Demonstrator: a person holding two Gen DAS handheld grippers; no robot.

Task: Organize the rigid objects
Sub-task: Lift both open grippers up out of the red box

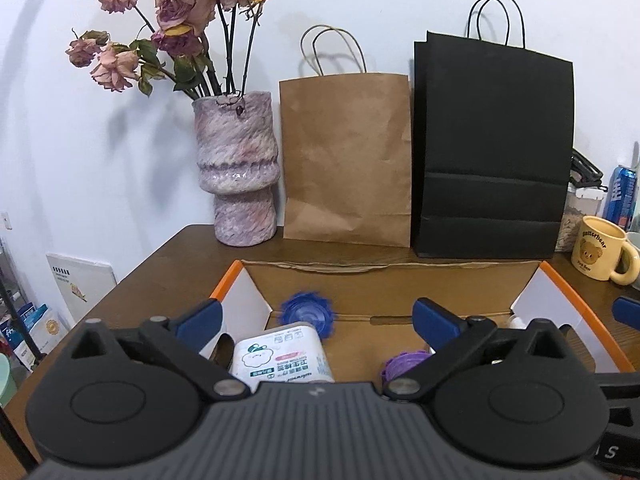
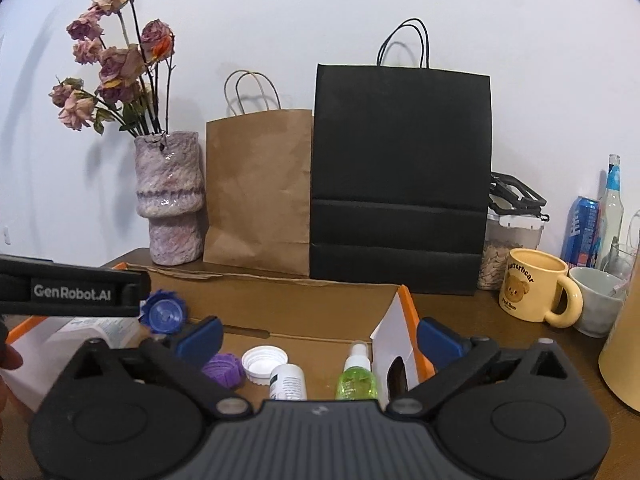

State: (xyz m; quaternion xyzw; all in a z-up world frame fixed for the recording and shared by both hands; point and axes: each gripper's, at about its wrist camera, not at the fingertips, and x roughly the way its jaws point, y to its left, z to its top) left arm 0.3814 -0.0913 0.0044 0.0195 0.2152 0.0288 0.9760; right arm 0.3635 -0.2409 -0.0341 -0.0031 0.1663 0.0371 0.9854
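Observation:
An open cardboard box (image 1: 384, 292) with orange-edged flaps sits on the brown table; it also shows in the right wrist view (image 2: 304, 308). Inside lie a white tissue pack (image 1: 280, 354), a blue ridged lid (image 1: 306, 312), a purple ridged lid (image 1: 404, 364), a white cap (image 2: 264, 362), a white bottle (image 2: 288, 380) and a green spray bottle (image 2: 356, 376). My left gripper (image 1: 318, 320) is open and empty above the box. My right gripper (image 2: 320, 334) is open and empty above the box's right part. The left gripper's body (image 2: 72, 292) shows at the left in the right wrist view.
A purple vase (image 1: 238, 172) with dried roses, a brown paper bag (image 1: 346, 156) and a black paper bag (image 1: 492, 148) stand along the wall. A yellow bear mug (image 2: 536, 290), grey cup (image 2: 596, 300), blue can (image 2: 580, 232), glass bottle (image 2: 612, 208) and jar (image 2: 512, 248) stand at the right.

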